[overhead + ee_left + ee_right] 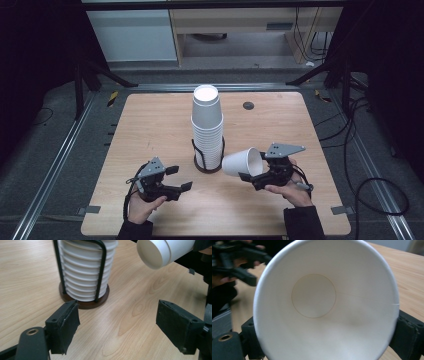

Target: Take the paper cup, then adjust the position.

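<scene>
High view: nearest me, my left gripper (177,178) hovers over the table (150,120), its jaws apart around nothing. My right gripper (251,175) clamps a white paper cup (242,162) at its rim, tipped sideways, seemingly clear of the table. Beyond them stands the cup stack (207,127) in its wire holder (208,167).

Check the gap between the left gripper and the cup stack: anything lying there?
Nothing. In the left gripper view, only bare table lies between the left gripper and the cup stack in its holder.
</scene>
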Demonstrator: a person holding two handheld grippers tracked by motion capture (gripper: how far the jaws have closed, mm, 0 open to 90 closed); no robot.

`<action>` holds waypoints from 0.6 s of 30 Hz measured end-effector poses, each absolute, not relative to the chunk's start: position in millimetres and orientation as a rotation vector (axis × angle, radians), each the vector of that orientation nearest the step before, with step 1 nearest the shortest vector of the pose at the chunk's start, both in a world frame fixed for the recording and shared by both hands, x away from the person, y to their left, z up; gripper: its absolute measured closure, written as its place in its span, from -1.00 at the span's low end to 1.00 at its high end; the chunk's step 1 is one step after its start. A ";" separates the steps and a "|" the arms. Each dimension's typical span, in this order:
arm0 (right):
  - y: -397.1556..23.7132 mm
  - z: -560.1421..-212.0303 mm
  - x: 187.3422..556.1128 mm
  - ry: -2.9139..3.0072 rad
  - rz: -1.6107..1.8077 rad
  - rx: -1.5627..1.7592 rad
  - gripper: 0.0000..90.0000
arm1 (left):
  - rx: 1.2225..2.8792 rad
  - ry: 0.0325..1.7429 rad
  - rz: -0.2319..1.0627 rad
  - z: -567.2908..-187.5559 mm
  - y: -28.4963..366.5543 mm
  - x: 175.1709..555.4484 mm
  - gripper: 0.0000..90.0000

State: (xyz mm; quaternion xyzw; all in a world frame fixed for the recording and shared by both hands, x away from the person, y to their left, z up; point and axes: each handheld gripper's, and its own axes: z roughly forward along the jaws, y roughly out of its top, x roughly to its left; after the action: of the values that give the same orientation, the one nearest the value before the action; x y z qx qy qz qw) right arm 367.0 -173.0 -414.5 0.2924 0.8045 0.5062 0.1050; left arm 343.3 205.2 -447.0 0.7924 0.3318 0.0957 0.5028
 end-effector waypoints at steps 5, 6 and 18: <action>-180.5 -412.5 371.8 2.315 1.446 0.989 -0.80 | 1.897 0.835 0.231 -448.0 211.9 343.9 -0.60; -181.6 -412.1 372.4 2.311 1.429 1.011 -0.80 | 1.895 0.843 0.235 -448.2 212.9 343.9 -0.60; -192.8 -408.5 384.2 2.219 1.244 1.203 -0.80 | 1.864 0.940 0.278 -447.6 223.0 342.8 -0.60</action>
State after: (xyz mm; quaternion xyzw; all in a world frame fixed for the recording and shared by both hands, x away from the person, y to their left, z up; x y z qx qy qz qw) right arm 384.2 -192.8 -408.5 0.4217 0.7780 0.4361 0.1633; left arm 342.8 223.0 -447.6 0.7691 0.3879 0.1145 0.4948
